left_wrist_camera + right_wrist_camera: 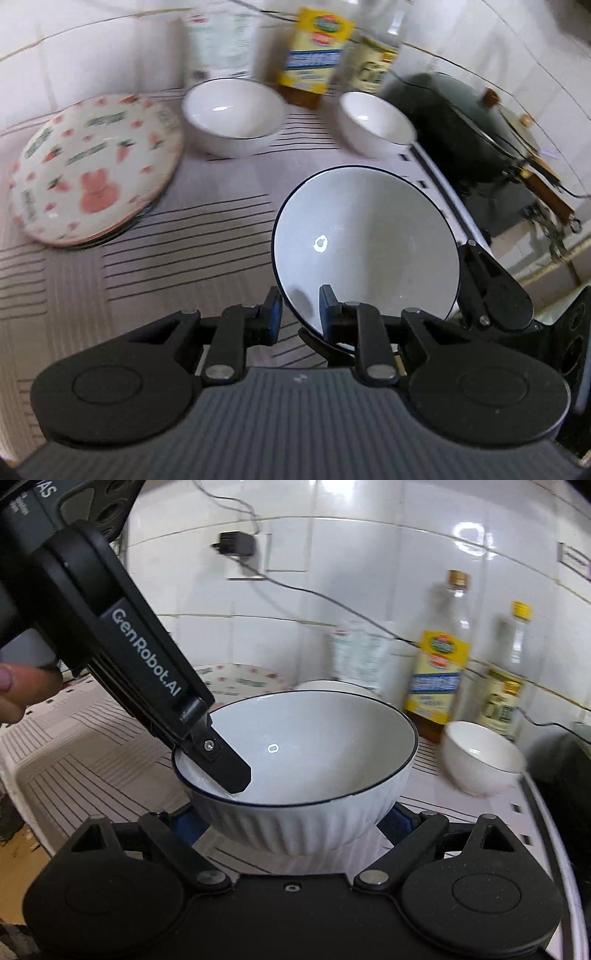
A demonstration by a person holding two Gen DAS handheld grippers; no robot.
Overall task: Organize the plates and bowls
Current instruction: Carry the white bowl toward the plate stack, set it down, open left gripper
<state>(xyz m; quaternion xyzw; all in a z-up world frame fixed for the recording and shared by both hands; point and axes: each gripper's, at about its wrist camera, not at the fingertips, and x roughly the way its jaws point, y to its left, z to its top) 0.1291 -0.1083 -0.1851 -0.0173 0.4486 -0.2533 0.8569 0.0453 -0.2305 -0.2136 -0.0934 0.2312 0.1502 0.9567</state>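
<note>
My left gripper (pixel 297 314) has its jaws clenched on the near rim of the large ribbed bowl (pixel 365 240), one finger inside the wall, one outside. My right gripper (pixel 291 821) has its jaws spread wide on either side of the bowl's base; I cannot tell whether the pads touch it. The bowl is tilted and sits near the right edge of the striped counter (pixel 184 236). Beyond it stand a second large bowl (pixel 233 116) and a small bowl (pixel 375 122), apart from each other. The patterned plates (pixel 98 168) are stacked far left, with bare counter between them and my held bowl. Bottles (pixel 437 664) line the tiled wall. A dark wok (pixel 469 136) crowds the right side.
</note>
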